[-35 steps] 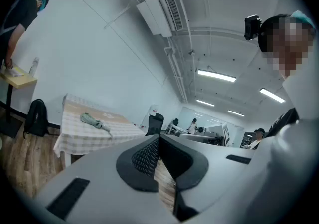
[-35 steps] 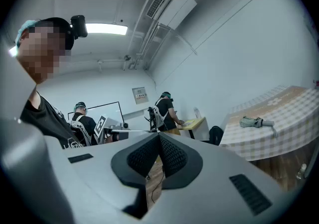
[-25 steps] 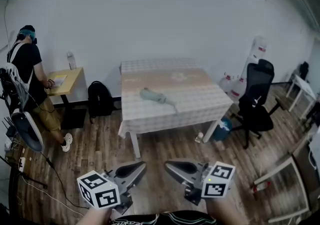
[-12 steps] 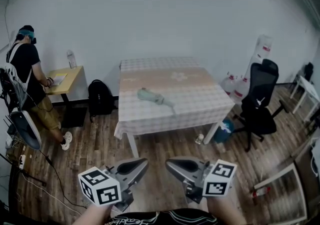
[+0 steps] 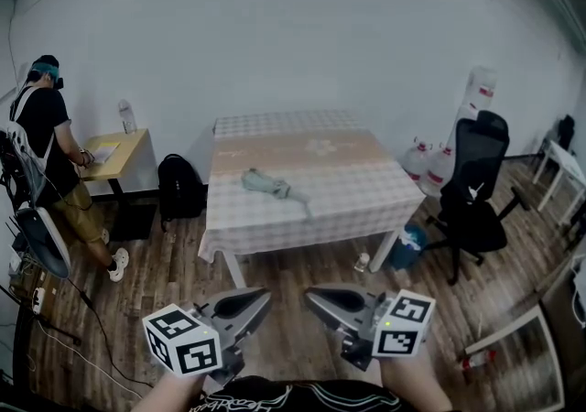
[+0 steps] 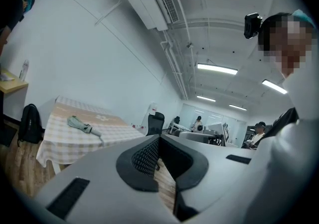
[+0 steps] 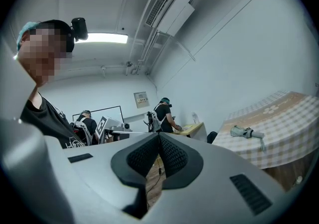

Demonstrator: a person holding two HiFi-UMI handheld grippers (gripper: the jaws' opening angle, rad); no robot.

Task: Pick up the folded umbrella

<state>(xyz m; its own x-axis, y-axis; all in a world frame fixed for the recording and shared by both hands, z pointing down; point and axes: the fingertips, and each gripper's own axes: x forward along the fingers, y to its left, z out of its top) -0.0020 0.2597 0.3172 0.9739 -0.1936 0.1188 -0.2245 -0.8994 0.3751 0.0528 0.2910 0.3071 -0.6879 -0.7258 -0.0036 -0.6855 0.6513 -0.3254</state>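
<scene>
Because not yet within reach, holding left gripper (image 5: 257, 298) and right gripper (image 5: 317, 295) closed, empty and level close to the body, facing folded umbrella (image 5: 265, 186) lying on table (image 5: 352, 189), left of centre.

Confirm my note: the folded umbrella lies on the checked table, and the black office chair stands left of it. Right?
Wrong side. The folded umbrella lies on the checked table, but the head view shows the black office chair right of it.
</scene>
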